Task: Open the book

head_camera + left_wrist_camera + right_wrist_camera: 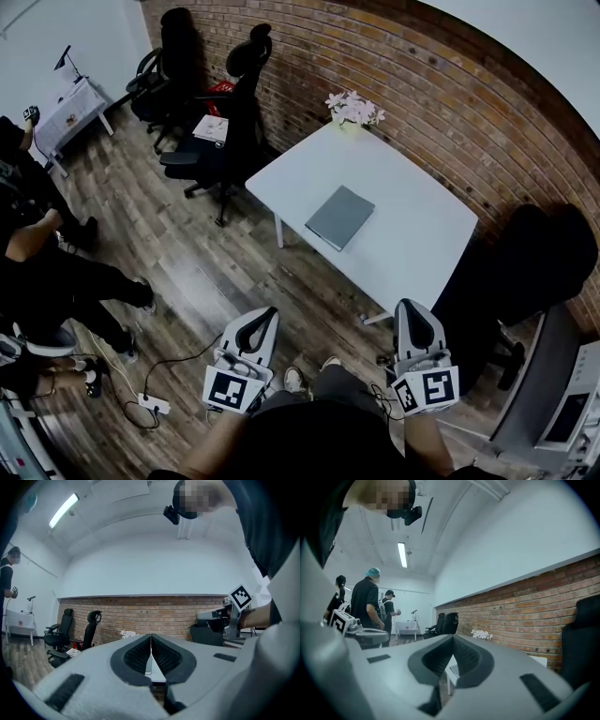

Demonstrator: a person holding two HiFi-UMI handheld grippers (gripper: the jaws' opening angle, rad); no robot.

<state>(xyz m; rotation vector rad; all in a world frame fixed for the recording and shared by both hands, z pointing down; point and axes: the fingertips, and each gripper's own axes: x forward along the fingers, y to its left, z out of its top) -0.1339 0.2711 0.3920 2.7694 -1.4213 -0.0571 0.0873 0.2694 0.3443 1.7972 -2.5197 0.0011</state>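
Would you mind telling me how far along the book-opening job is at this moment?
Nothing looks done yet: the grey book lies closed and flat on the white table. In hand: nothing. The left gripper and right gripper are both shut and empty, held short of the table's near edge. Left to do: reach the book, catch its cover and lift it open.

Head view steeply down on table (412, 225), gripper views level, sharing brick wall (159, 616)
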